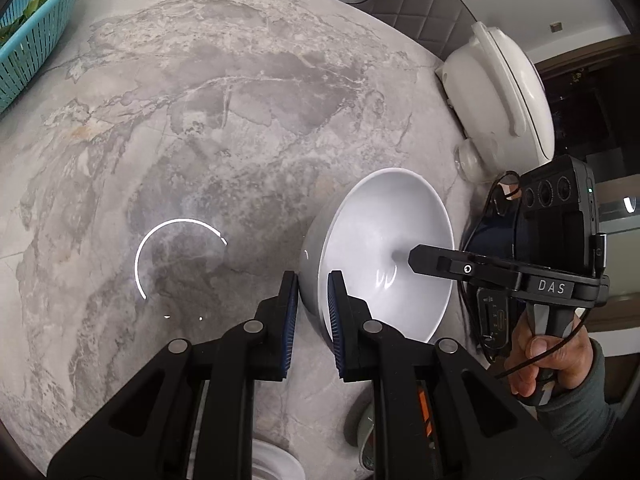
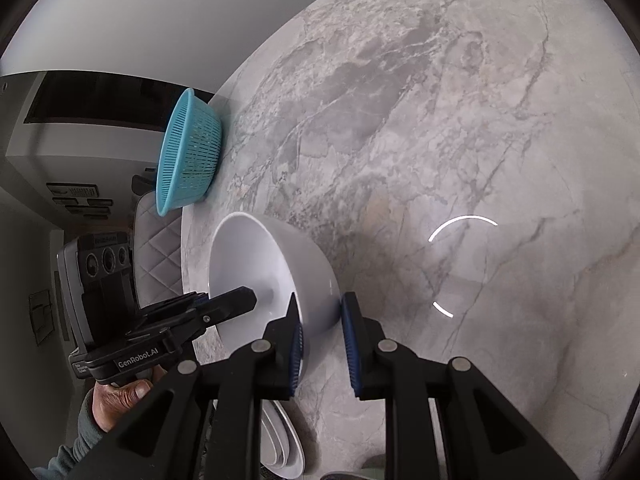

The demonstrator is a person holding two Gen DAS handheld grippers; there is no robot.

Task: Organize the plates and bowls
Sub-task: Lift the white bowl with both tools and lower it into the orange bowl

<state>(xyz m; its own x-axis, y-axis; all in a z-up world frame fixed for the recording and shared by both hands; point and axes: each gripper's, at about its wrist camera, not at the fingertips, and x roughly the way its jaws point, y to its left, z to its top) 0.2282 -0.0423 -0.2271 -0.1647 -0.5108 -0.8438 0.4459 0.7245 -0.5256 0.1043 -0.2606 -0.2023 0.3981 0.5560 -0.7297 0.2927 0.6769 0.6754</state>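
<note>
A white bowl (image 1: 384,256) is held above the grey marble table (image 1: 200,120), gripped on opposite sides of its rim. My left gripper (image 1: 313,308) is shut on the bowl's wall, one blue pad inside and one outside. My right gripper (image 2: 320,332) is shut on the bowl (image 2: 272,268) the same way; it also shows in the left wrist view (image 1: 416,260), with one finger reaching into the bowl. The left gripper shows in the right wrist view (image 2: 244,300). A stack of white plates (image 2: 288,444) lies below the right gripper; its edge also shows in the left wrist view (image 1: 276,464).
A blue plastic colander (image 2: 188,152) holding some green leaves (image 1: 24,16) stands at the table's edge. A white lidded cooker (image 1: 500,96) stands at the other edge, with a quilted grey chair (image 1: 416,8) behind it. A small clear glass item (image 1: 472,160) sits by the cooker.
</note>
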